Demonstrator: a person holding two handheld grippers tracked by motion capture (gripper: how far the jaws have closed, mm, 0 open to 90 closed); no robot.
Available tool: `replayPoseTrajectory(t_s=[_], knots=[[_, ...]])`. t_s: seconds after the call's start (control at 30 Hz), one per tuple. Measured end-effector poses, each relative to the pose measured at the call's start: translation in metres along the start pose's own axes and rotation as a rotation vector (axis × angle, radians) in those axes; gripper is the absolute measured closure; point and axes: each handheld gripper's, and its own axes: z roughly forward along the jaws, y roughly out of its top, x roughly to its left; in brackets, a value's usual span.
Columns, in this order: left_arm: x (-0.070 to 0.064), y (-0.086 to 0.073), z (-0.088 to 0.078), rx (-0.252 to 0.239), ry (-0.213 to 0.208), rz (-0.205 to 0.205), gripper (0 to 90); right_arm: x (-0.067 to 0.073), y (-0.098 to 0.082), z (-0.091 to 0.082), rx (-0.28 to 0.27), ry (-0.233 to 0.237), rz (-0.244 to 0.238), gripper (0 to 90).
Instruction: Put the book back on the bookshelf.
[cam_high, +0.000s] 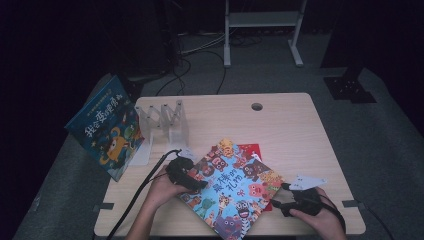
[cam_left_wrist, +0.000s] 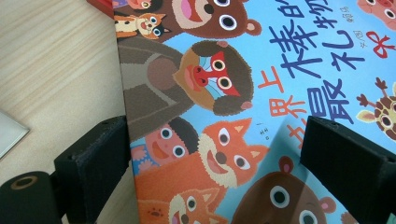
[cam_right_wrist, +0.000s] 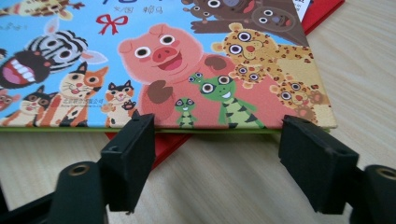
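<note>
A picture book with cartoon animals on a blue cover lies askew at the front of the wooden table, on top of a red book. My left gripper is at the picture book's left edge. In the left gripper view, the left gripper is open, one jaw over the table, the other over the cover. My right gripper is by the book's right corner. It is open, with bare table between the jaws and the book's edge just beyond them.
A second blue book stands tilted at the table's left edge against a clear slotted rack. A cable hole sits near the far edge. Cables and a white frame are on the floor behind.
</note>
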Motion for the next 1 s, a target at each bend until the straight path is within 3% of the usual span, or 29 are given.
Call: replayPoseTrajectory(t_s=[0.37, 0.53, 0.83, 1.0], knots=[[0.004, -0.002, 0.0, -0.007, 0.002, -0.022, 5.9, -0.005, 0.004, 0.007, -0.022, 0.006, 0.023, 24.9], [0.008, -0.004, -0.002, -0.017, 0.016, -0.046, 4.3, -0.008, 0.013, 0.015, -0.016, -0.001, 0.008, 25.2], [0.013, -0.011, -0.007, -0.02, 0.026, -0.05, 3.0, -0.012, 0.026, 0.025, -0.015, -0.017, -0.037, 28.4], [0.015, -0.013, -0.008, -0.021, 0.014, -0.053, 3.0, 0.0, 0.027, 0.025, -0.026, 0.047, -0.082, 26.5]])
